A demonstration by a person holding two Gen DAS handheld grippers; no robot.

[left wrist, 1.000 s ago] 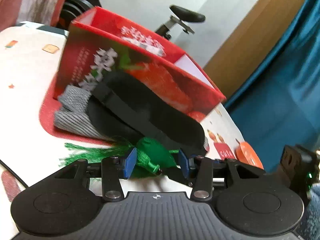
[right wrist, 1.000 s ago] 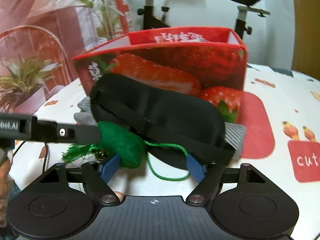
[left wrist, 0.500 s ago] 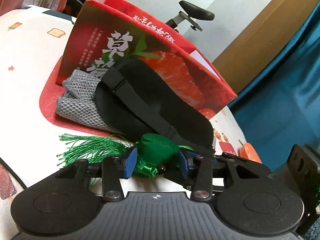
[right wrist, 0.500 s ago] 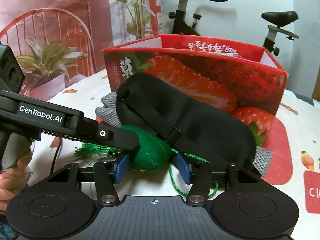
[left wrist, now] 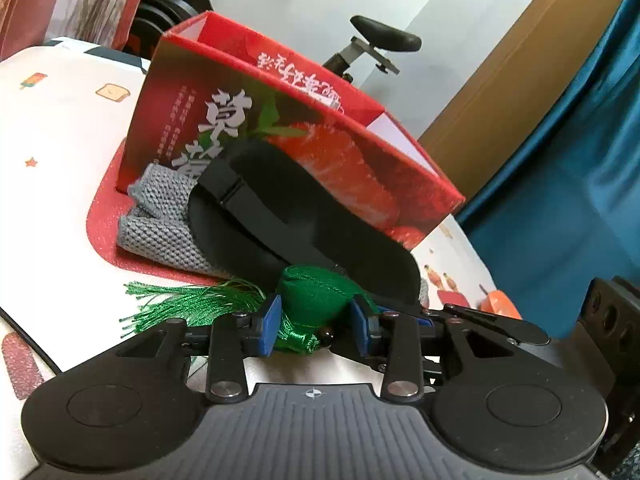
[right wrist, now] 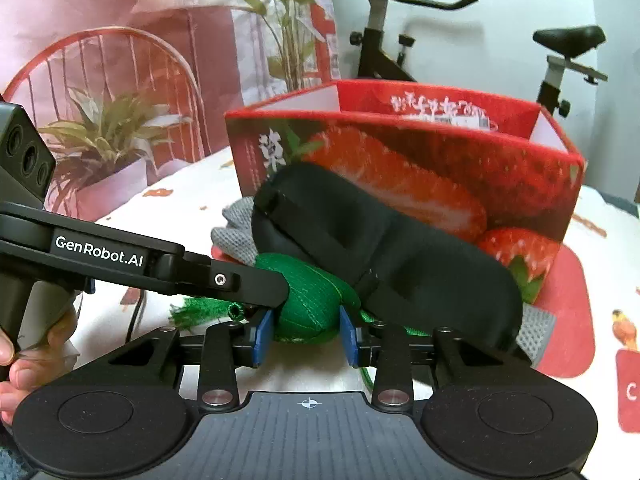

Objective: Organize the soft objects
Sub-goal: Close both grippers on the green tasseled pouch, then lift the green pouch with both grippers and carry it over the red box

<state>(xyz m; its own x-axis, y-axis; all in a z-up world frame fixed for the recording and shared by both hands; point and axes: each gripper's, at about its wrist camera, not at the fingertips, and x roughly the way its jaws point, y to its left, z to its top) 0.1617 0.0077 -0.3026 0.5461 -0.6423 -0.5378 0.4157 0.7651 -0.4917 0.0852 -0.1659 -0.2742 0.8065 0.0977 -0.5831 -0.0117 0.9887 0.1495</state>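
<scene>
A green stuffed sachet (left wrist: 314,298) with a green tassel (left wrist: 188,304) lies on the table in front of a black sleep mask (left wrist: 296,220) and a grey knitted cloth (left wrist: 160,216). Both lean against an open red strawberry box (left wrist: 304,120). My left gripper (left wrist: 315,322) is shut on the sachet. My right gripper (right wrist: 306,334) also closes on the sachet (right wrist: 310,300) from the other side. The left gripper's finger (right wrist: 240,280) shows in the right wrist view, touching the sachet. The mask (right wrist: 384,256) and box (right wrist: 420,148) sit behind.
The table has a white printed cloth (left wrist: 52,128) with a red patch (left wrist: 104,216) under the box. An exercise bike (right wrist: 400,32) and a plant (right wrist: 104,132) stand behind the table. A blue curtain (left wrist: 568,168) hangs at the right.
The right gripper has moved in and narrowed its jaws onto the green sachet. The left gripper stays shut on it and has shifted slightly, so the box looks closer.
</scene>
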